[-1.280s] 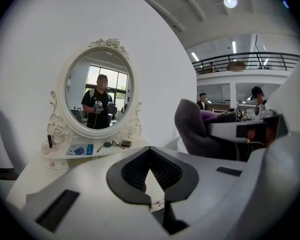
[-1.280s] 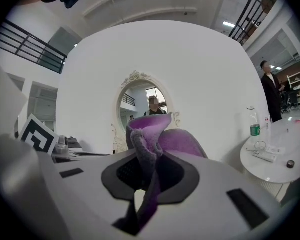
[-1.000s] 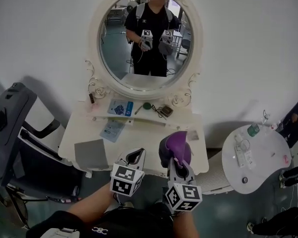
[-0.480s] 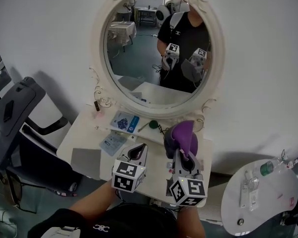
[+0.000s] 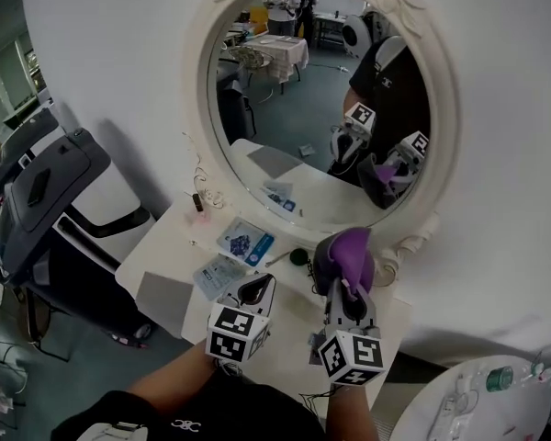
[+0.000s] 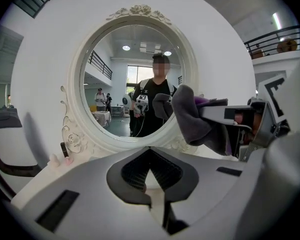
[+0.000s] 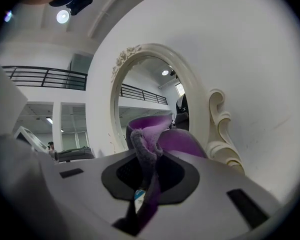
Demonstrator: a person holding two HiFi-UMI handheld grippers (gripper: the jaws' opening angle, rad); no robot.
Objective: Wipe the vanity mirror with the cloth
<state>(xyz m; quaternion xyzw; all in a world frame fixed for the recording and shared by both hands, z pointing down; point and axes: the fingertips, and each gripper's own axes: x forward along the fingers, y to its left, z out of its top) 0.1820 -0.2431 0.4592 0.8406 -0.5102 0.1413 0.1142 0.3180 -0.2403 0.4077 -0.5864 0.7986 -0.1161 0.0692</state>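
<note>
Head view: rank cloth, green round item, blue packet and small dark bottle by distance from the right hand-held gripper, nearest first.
1. Cloth: clamped in the right hand-held gripper.
2. Green round item: just left.
3. Blue packet: farther left.
4. Small dark bottle: farthest left.

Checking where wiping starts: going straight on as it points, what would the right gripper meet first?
Likely the mirror's white frame at its lower right, touched by the held cloth first; depth is unclear, so possibly the glass just inside.
</note>
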